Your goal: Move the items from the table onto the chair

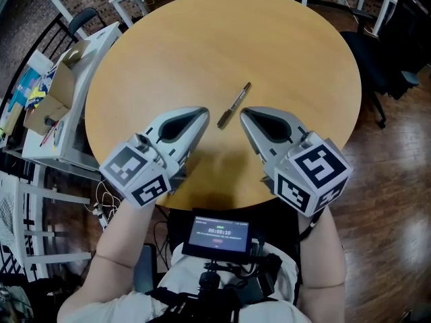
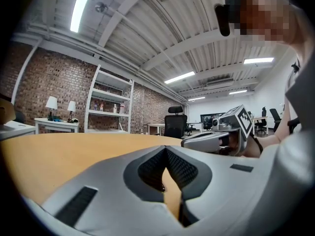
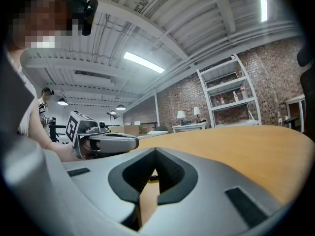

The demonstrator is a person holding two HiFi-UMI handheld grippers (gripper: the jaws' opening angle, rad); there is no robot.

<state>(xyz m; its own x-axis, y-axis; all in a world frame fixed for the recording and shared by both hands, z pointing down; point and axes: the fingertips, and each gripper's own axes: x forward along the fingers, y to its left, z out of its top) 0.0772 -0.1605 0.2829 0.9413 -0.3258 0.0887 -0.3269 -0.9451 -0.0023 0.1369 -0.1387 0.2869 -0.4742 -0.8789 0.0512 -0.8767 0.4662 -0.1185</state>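
A dark pen (image 1: 234, 104) lies slantwise near the middle of the round wooden table (image 1: 283, 52). My left gripper (image 1: 205, 111) rests low over the table's near edge, shut and empty, its tip just left of the pen's near end. My right gripper (image 1: 242, 112) mirrors it on the right, also shut with nothing held. The two tips point toward each other, and the pen's near end lies between them. In the left gripper view the jaws (image 2: 166, 149) meet at the tip, with the right gripper (image 2: 216, 136) ahead. The right gripper view shows its own closed tip (image 3: 155, 150) and the left gripper (image 3: 106, 141) opposite.
A black office chair (image 1: 384, 66) stands to the right of the table. At the left is a white desk (image 1: 81, 66) with an open cardboard box (image 1: 54, 93) and clutter. Another black chair (image 1: 87, 20) is at the far left. A small screen (image 1: 219, 234) hangs at the person's chest.
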